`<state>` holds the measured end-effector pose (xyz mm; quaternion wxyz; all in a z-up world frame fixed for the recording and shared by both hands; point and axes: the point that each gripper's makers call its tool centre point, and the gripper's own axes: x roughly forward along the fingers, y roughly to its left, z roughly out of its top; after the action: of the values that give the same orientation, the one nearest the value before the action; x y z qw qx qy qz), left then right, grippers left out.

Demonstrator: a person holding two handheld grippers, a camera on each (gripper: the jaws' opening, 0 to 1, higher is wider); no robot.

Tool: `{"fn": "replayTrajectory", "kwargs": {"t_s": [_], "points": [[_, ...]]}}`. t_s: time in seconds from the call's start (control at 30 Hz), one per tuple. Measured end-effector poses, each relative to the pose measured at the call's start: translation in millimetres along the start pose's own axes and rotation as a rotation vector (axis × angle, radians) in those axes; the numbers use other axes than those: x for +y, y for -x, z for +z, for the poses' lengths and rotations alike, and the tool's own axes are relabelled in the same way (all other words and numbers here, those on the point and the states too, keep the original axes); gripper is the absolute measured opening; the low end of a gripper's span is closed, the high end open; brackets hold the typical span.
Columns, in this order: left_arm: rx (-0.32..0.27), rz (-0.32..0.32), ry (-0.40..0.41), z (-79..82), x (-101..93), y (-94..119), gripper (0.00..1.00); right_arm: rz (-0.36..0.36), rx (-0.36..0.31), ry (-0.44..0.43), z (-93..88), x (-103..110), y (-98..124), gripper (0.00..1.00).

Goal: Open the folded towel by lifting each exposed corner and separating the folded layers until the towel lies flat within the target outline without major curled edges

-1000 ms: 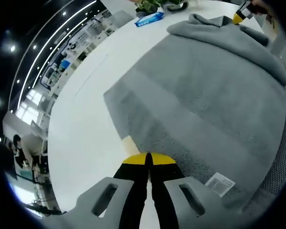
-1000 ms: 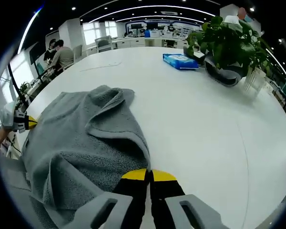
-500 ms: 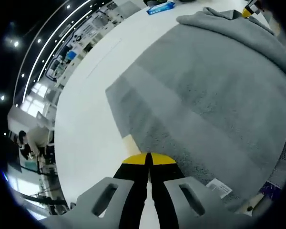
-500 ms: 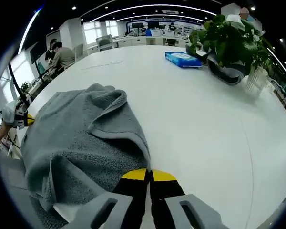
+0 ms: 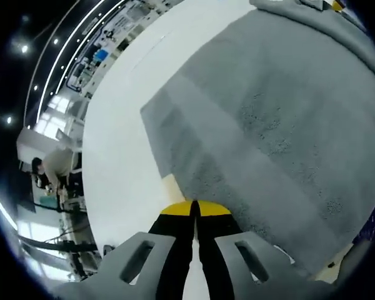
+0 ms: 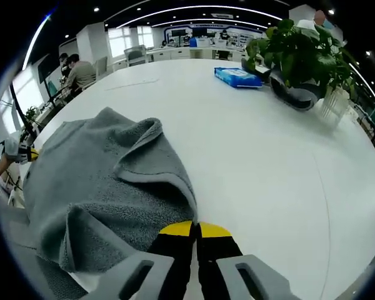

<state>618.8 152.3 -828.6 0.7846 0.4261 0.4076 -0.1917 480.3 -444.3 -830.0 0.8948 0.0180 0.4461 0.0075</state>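
Note:
A grey towel (image 5: pixel 281 119) lies spread over the white table (image 5: pixel 122 144), with a broad fold line running across it. My left gripper (image 5: pixel 195 210) is shut, its yellow tips pinching the towel's near edge beside a small cream patch (image 5: pixel 170 185). In the right gripper view the towel (image 6: pixel 106 181) is bunched into a raised fold, and its hem runs down into my right gripper (image 6: pixel 197 227), which is shut on it. My left gripper's yellow tip (image 6: pixel 26 152) shows at the far left edge of that view. My right gripper's yellow tip (image 5: pixel 335 5) shows beyond the towel's far end.
A potted plant (image 6: pixel 300 56) and a blue packet (image 6: pixel 237 77) stand on the far right part of the table (image 6: pixel 269 169). People sit at desks (image 6: pixel 78 70) beyond the table's far left. Another person (image 5: pixel 50 169) is past the table's edge.
The left gripper view has swung, and the towel now stretches flatter and wider across it. In the right gripper view the towel's raised fold has shifted slightly left. Both grippers stay shut.

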Motion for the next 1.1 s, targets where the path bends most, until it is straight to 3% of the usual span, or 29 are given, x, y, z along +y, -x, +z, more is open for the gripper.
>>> {"fn": "replayTrajectory", "kwargs": {"t_s": [0.27, 0.47, 0.6, 0.9, 1.1], "points": [[0.030, 0.022, -0.023, -15.5, 10.2, 4, 0.00, -0.015, -0.001, -0.006, -0.8, -6, 0, 0.00], [0.014, 0.025, 0.069, -22.5, 21.6, 3, 0.00, -0.034, -0.003, -0.001, -1.1, -11, -1, 0.00], [0.024, 0.034, 0.064, -28.8, 27.9, 0, 0.00, -0.048, -0.008, 0.012, 0.0, -15, -1, 0.00], [0.021, 0.043, 0.092, -32.8, 36.7, -3, 0.00, -0.085, -0.003, 0.108, 0.3, -25, -7, 0.00], [0.014, 0.043, 0.105, -33.5, 38.9, -4, 0.00, -0.117, -0.006, 0.233, 3.7, -30, -8, 0.00]]}}
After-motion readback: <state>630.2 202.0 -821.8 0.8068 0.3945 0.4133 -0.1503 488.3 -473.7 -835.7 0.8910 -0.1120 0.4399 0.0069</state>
